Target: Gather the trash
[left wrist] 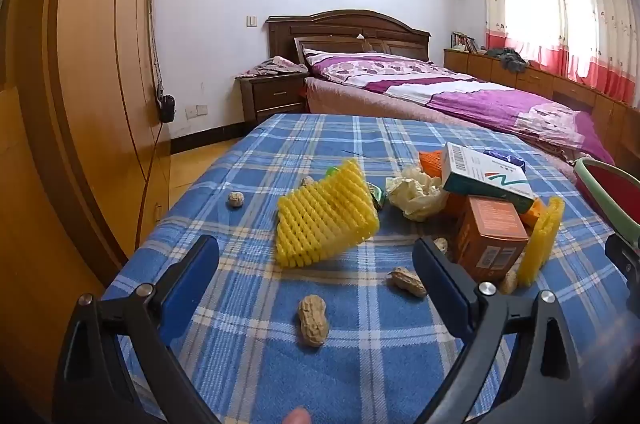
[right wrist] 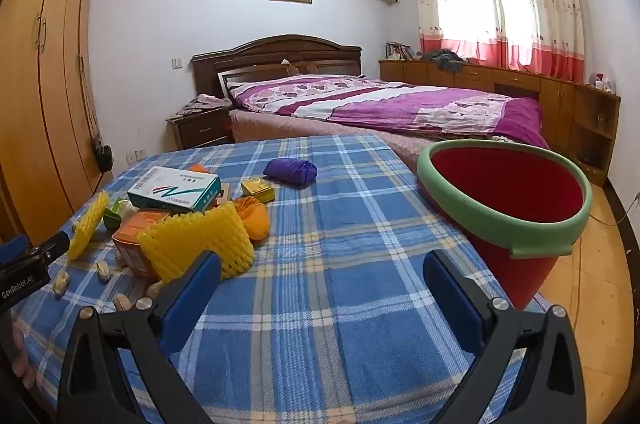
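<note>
Both tongs hang wide apart and empty over the near edge of the plaid-covered counter (right wrist: 340,264): left tongs (left wrist: 316,280), right tongs (right wrist: 322,288). The trash sits heaped toward the left edge: yellow foam net (left wrist: 324,216), orange box (left wrist: 492,236), white-and-teal box (right wrist: 176,190), crumpled tissue (left wrist: 416,194), scattered peanuts (left wrist: 313,320). A purple wad (right wrist: 290,171) lies apart near the far edge. The red bucket (right wrist: 508,224), green-rimmed, stands at the right edge. The bed (right wrist: 380,108) lies just beyond the counter.
</note>
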Available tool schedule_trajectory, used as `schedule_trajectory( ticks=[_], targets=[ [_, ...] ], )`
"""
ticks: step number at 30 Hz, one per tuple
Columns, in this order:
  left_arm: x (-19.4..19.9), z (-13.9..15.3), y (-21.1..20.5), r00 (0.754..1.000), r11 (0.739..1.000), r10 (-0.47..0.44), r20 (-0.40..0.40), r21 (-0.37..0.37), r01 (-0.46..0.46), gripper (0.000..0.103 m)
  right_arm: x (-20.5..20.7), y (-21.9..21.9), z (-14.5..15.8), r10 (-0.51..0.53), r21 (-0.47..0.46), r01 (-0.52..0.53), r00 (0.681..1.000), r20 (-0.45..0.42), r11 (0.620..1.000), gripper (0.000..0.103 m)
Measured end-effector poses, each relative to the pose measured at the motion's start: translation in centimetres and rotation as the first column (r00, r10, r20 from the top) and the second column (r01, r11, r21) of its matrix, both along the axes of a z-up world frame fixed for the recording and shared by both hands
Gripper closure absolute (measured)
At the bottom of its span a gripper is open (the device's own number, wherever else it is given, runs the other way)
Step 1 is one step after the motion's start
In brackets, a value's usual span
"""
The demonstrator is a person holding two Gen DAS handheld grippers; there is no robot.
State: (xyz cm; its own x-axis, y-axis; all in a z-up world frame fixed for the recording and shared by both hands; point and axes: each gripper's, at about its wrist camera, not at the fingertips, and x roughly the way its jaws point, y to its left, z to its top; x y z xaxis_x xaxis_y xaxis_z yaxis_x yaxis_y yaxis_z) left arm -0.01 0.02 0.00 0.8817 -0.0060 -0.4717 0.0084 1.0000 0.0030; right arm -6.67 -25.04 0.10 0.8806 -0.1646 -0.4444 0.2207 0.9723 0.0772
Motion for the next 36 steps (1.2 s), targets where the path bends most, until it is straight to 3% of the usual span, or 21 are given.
schedule_trajectory(
  ticks=[36],
  targets=[
    [0.17, -0.03, 0.46, 1.0, 1.0, 0.004, -0.007, -0.002, -0.004, 0.006, -0.07, 0.02, -0.05, 0.0, -0.001, 0.0, 1.0, -0.011, 1.0, 0.0]
  ],
)
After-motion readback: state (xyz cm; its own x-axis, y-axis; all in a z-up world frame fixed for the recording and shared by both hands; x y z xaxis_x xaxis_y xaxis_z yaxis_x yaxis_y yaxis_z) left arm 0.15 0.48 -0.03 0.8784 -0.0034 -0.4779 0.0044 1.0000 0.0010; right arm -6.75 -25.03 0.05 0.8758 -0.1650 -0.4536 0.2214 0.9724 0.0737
